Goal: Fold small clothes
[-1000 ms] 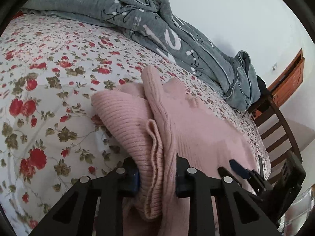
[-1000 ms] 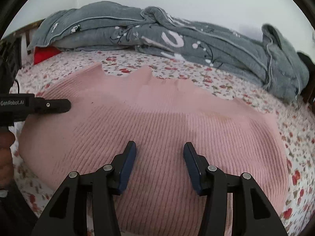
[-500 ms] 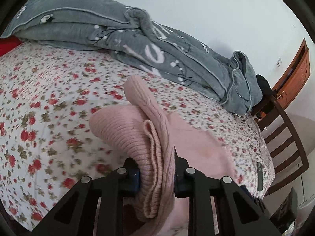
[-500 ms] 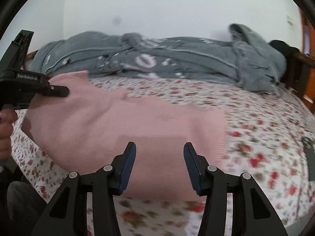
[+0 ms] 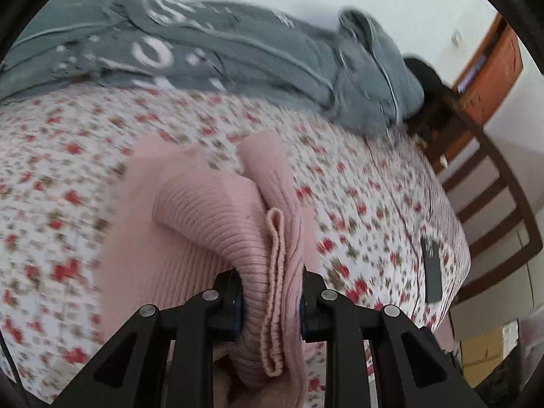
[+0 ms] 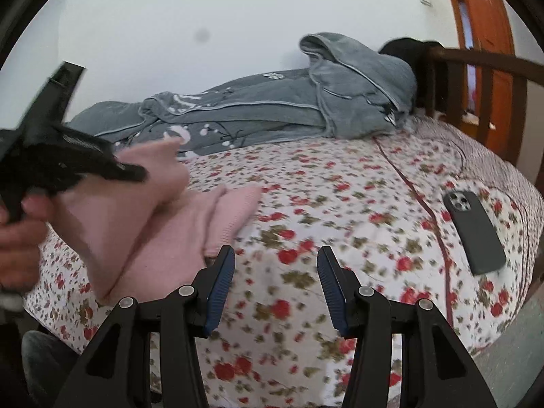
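A pink ribbed knit garment (image 5: 217, 224) hangs bunched in the left gripper (image 5: 270, 301), whose jaws are pinching several folded layers of the fabric, a hemmed edge standing up between them. Ahead of those jaws the rest of the garment trails down onto a bed covered with a white sheet printed in red roses (image 5: 61, 156); a narrow pink part, which may be a sleeve, rises just beyond the pinch.

From the right wrist view, the left gripper (image 6: 136, 172) appears to the left of the right gripper's jaws, gripped by a person's hand (image 6: 17, 238), with the pink garment (image 6: 142, 224) draped below it and its lower folds resting on the floral sheet (image 6: 306, 204). The right gripper (image 6: 276, 287) hovers over bare sheet, its jaws spread with nothing between them; the garment's nearest edge lies just beside the left-hand jaw, apart from it.

Beyond both pairs of jaws a rumpled grey quilt (image 6: 272, 112) is heaped along the far side of the bed against a pale wall. To the right of the right gripper's jaws a dark phone (image 6: 474, 233) lies camera side up on the sheet, well apart from the garment. A wooden chair back (image 5: 489, 200) stands past the bed's right edge.
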